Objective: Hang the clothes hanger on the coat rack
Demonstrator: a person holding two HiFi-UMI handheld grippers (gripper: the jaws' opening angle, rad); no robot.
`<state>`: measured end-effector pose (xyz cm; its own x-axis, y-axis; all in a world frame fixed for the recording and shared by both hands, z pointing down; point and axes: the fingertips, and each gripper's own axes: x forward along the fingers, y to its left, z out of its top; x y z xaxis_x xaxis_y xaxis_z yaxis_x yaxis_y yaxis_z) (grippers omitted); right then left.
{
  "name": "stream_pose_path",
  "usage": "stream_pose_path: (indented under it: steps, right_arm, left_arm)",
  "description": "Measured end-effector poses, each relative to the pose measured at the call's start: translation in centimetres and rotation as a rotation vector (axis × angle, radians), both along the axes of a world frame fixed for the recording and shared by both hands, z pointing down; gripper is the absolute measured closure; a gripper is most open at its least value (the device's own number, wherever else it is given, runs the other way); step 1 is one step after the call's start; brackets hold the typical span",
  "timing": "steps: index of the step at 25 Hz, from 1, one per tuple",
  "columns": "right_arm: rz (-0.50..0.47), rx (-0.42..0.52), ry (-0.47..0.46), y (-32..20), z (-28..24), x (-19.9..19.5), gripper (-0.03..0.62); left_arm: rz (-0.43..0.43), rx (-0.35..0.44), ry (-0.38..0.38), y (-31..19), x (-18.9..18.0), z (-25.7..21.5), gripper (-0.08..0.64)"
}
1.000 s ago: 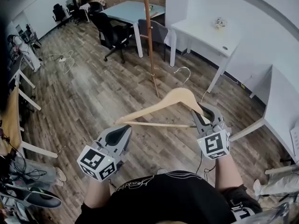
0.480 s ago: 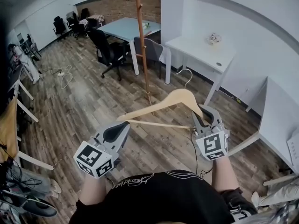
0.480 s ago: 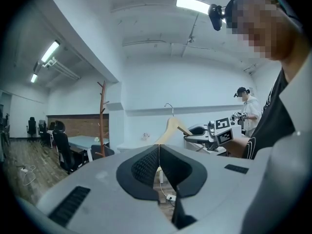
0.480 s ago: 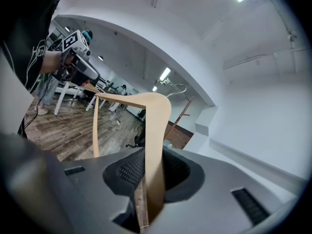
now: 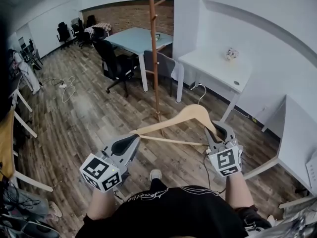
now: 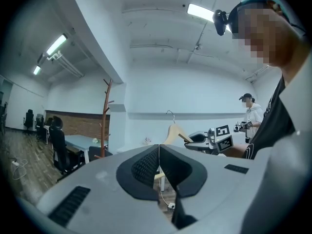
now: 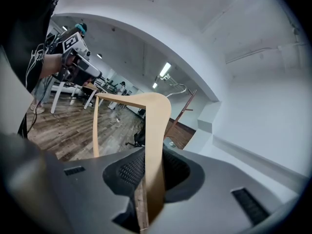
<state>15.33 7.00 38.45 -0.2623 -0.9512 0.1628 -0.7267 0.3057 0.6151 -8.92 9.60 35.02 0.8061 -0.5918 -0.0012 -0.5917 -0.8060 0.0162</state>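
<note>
Office room with a wood-plank floor (image 5: 84,118), white walls and a brick wall (image 5: 124,16) at the far end. White desk (image 5: 213,58) along the right-hand wall; blue-grey table (image 5: 133,36) with black office chairs (image 5: 111,53) further back. Coat rack (image 5: 154,48): a slim brown wooden pole with short pegs, standing upright on the floor between the table and the white desk, with a grey chair (image 5: 166,63) just behind it.

Person in a black shirt (image 5: 173,209) faces the rack, a gripper in each hand, both reaching forward. Wooden hanger (image 5: 185,114): carried in the air between the two grippers, lying nearly flat, its metal hook (image 5: 199,89) on the side away from the person. It is apart from the rack and not yet hung. In the head view its left arm crosses in front of the rack's foot.

Right gripper (image 5: 219,129): jaws closed narrowly on the hanger's right arm near its end, the pale wood pinched between the two dark ribbed pads.

Left gripper (image 5: 132,142): jaw tips meet in a thin line. The hanger's left end lies just beside them; whether it touches them cannot be told.

Second person (image 6: 251,112): stands in the background of the left gripper view.
</note>
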Motion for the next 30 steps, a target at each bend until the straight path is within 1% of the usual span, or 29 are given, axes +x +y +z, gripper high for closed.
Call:
stream_pose_path:
  steps: [2,5,9,14,17,21,25,27,30]
  right_arm:
    - [0.003,-0.001,0.011,-2.9,0.2,-0.4,0.482]
    - [0.009,-0.022,0.030,-7.6,0.2,-0.5,0.482]
    - [0.024,-0.035,0.046,-15.1,0.0,-0.8,0.482]
    - [0.037,-0.043,0.043,-25.2,0.0,-1.4,0.481]
    - [0.044,-0.052,0.035,-30.0,0.1,-2.0,0.481]
    - [0.056,-0.050,0.069,-34.1,0.0,-2.2,0.481]
    - [0.060,-0.041,0.074,-36.4,-0.1,-1.5,0.482]
    - [0.057,-0.027,0.073,-37.6,-0.7,-1.2,0.481]
    - [0.035,-0.010,0.078,-40.8,-1.4,-0.4,0.482]
  left_arm:
    - [-0.003,0.007,-0.009,-3.3,-0.2,0.2,0.551]
    - [0.018,0.005,-0.017,-8.4,0.0,0.0,0.551]
    - [0.021,0.023,-0.043,-16.5,-0.4,-1.0,0.551]
    - [0.012,0.001,-0.031,-26.9,-1.9,-0.7,0.551]
    - [0.019,-0.008,-0.030,-32.1,-2.3,-0.7,0.551]
    - [0.049,0.005,-0.034,-36.4,-1.9,-1.1,0.551]
    - [0.071,0.012,-0.029,-38.9,-1.1,-1.4,0.551]
    - [0.068,0.014,-0.026,-40.0,-0.8,-1.5,0.551]
    - [0.040,0.015,-0.018,-42.6,-0.3,-1.9,0.551]
